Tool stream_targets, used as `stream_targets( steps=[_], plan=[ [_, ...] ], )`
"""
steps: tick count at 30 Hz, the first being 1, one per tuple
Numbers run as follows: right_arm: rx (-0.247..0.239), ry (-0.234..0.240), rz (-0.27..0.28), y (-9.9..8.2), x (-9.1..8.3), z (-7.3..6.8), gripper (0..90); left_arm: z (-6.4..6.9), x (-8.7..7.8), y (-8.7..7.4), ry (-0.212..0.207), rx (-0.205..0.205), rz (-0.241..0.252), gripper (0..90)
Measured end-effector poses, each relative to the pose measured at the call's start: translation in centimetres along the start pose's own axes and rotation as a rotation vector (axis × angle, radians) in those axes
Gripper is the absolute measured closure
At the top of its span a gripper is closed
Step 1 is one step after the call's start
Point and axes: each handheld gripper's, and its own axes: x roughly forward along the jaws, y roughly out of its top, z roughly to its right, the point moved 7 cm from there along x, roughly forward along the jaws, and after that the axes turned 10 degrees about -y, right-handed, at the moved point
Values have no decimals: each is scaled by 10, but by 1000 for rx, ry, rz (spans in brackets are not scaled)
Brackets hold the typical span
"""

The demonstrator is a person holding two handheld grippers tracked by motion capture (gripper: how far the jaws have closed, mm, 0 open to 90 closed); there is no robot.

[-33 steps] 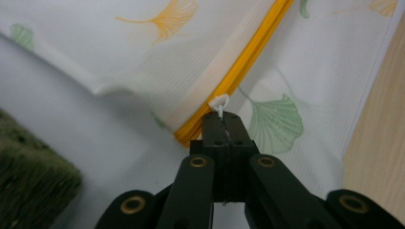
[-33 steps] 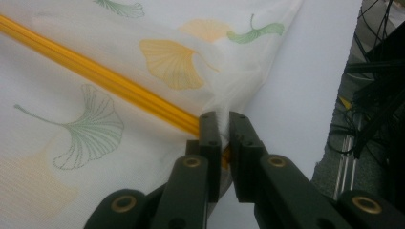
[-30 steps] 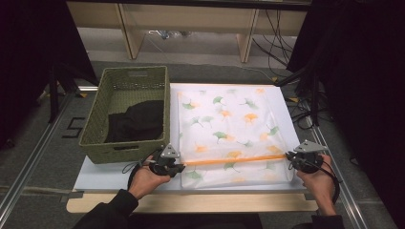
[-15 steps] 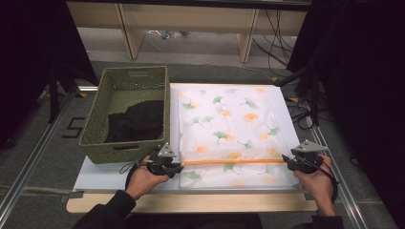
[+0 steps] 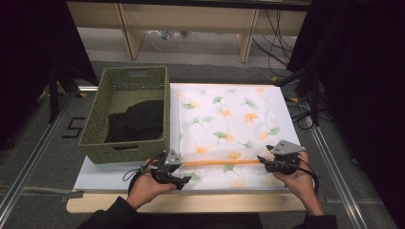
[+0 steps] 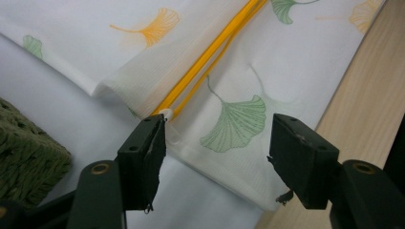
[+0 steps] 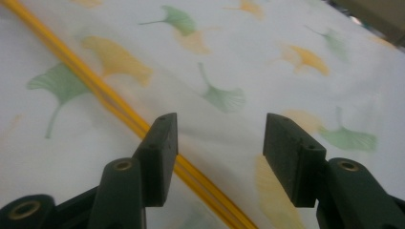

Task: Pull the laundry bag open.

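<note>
Floor mark "5" (image 5: 76, 128) left of the green basket (image 5: 125, 143); white ginkgo-leaf cloth (image 5: 229, 129) — orange hem folded across — lies flat on the table; left gripper (image 5: 180, 180) and right gripper (image 5: 265, 161), just opening, stand spread — nothing pinched

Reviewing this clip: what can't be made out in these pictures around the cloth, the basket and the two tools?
- Dark item in the basket, high view: too dark and shapeless to identify.
- Leaf-print cloth, left gripper view: its far part is cut off by the top edge.
- Orange band, right gripper view: both ends run off the frame.
- Left tool and right tool, high view: tips too small to judge.
</note>
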Motion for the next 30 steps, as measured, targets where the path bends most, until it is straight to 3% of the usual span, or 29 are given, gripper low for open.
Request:
stream_targets(
  steps=[2,7,8,9,10,11,13,15,18,19,21,23,25,28,30],
  plan=[
    [-57,43,-3,9,13,-15,463,7,-2,1,-10,4,10,373],
    [-73,87,-14,17,26,-27,456,19,-1,-2,-44,10,-6,365],
    [-90,107,0,20,30,-30,450,23,1,-4,-65,14,-16,365],
    [-76,124,-6,21,31,-35,429,25,1,-5,-64,20,-21,365],
    [-108,152,10,24,34,-38,423,26,1,-6,-68,23,-31,365],
    [-104,165,-9,23,36,-42,426,28,3,-7,-79,19,-28,364],
    [-144,165,-32,21,43,-45,404,29,2,-8,-76,29,-43,363],
    [-145,157,-43,21,47,-45,402,30,2,-7,-87,19,-34,362],
    [-162,112,-49,22,52,-41,403,29,3,-8,-84,17,-31,359],
    [-190,102,-39,24,54,-39,404,28,4,-9,-81,20,-37,356],
    [-181,69,-49,24,56,-37,407,28,5,-8,-81,19,-31,354],
    [-192,70,-60,23,59,-34,411,28,6,-8,-83,22,-33,352],
    [-202,52,-60,23,60,-33,406,27,5,-9,-78,52,-51,349],
    [-239,97,-54,23,56,-35,370,27,5,-8,-84,49,-44,347],
    [-230,135,-71,19,54,-38,369,27,5,-9,-80,30,-45,347]
  ],
)
